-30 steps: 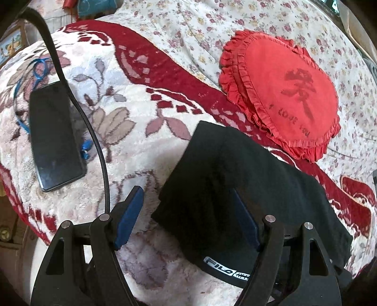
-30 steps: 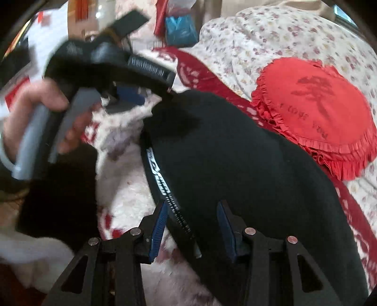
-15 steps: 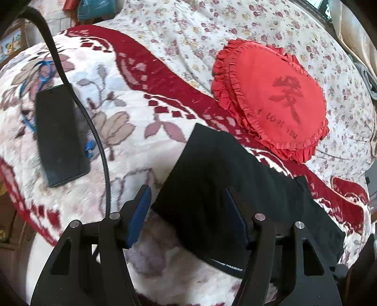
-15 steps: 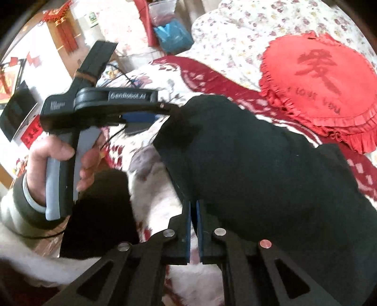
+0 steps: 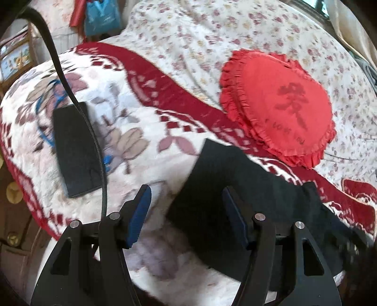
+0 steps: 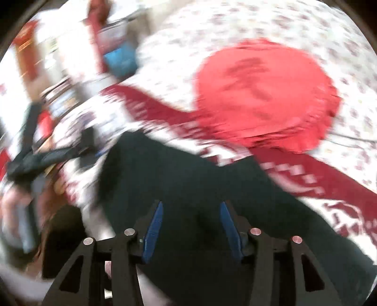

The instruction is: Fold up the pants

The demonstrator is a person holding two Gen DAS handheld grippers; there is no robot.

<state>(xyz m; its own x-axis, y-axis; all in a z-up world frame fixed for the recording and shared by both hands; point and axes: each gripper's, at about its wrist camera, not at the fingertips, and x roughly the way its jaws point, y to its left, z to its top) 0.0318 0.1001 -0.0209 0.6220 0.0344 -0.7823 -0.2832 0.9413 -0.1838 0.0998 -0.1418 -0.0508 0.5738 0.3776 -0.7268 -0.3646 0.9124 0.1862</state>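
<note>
The black pants (image 5: 235, 183) lie folded on the floral blanket (image 5: 146, 131), seen low and right of centre in the left wrist view. My left gripper (image 5: 186, 200) is open above their left edge and holds nothing. In the blurred right wrist view the pants (image 6: 188, 179) fill the lower middle. My right gripper (image 6: 190, 211) is open above them and empty. The left gripper and the hand holding it (image 6: 35, 164) show blurred at the left of that view.
A red frilled heart cushion (image 5: 278, 108) lies beyond the pants on the flowered quilt. A black phone (image 5: 75, 148) with a black cable and blue earphones lies to the left. A blue bag (image 5: 101, 16) and furniture stand past the bed's far edge.
My right gripper was shut on the pants' waistband edge half a second ago and has opened and let go. Both grippers have pulled back a little. The right view is now blurred by motion.
</note>
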